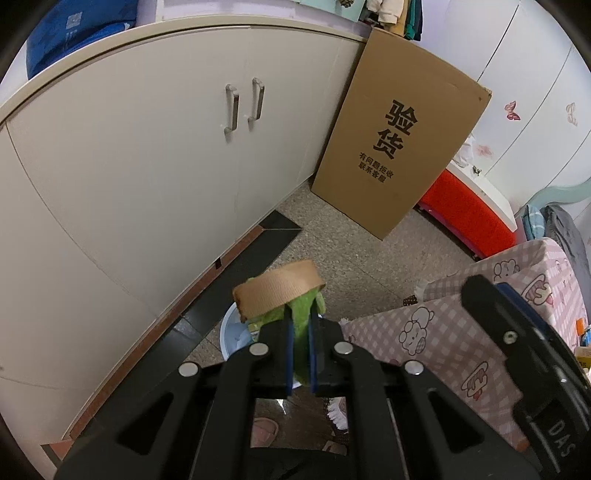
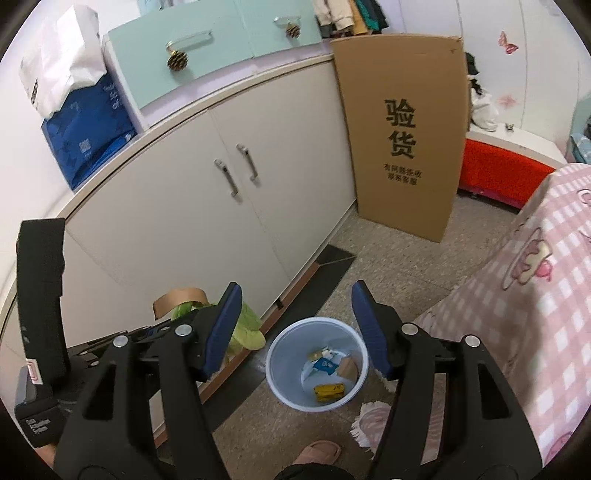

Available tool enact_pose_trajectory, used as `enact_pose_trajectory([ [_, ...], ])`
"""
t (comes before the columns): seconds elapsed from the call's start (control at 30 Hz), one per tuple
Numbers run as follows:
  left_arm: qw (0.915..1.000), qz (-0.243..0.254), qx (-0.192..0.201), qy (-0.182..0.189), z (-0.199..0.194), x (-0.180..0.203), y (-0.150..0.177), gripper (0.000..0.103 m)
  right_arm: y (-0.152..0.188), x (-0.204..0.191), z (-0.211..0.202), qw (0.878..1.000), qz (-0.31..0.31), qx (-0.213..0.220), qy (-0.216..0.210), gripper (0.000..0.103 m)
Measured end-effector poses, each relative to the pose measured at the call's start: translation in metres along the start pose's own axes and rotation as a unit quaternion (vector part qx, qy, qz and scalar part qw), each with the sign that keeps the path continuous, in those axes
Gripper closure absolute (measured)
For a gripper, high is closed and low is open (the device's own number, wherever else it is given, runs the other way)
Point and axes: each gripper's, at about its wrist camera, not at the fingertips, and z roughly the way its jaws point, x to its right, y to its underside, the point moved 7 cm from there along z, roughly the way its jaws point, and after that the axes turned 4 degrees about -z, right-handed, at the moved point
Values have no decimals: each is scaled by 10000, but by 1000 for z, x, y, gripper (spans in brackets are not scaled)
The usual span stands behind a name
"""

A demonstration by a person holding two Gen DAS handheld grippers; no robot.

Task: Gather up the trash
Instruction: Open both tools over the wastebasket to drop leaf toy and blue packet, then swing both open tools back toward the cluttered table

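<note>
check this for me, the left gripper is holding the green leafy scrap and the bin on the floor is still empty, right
Not quite. The left gripper does hold the green leafy scrap, but the bin is not empty: the right wrist view shows a yellow packet and other scraps inside.

The bin (image 2: 317,363) stands on the floor (image 2: 406,269) between cabinet (image 2: 207,206) and bed (image 2: 535,314); a carton (image 2: 404,136) leans behind.

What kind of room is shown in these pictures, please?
Probably a bedroom at home: a bed with a pink checked cartoon cover, hanging clothes above a long cream two-door cabinet, and a small pale-blue plastic waste bin on the stone floor.
</note>
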Motion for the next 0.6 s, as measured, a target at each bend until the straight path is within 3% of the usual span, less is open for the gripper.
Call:
enact_pose_trajectory([
  [0.17, 9999, -43, 58, -88, 4, 6, -7, 93, -2, 10, -5, 9998, 157, 107, 40, 40],
  [0.23, 9997, -104, 2, -199, 8, 5, -8, 73, -1, 13, -5, 9998, 190, 104, 53, 40],
  [0.27, 9996, -167, -38, -216, 11, 4, -9, 49, 0, 15, -5, 9997, 206, 90, 54, 40],
  [0.3, 9996, -200, -42, -205, 11, 3, -9, 44, 0, 15, -5, 9997, 216, 76, 57, 40],
  [0.6, 9993, -273, -69, -228, 1, 4, -2, 42, 7, 22, -14, 9993, 371, -23, 92, 39],
])
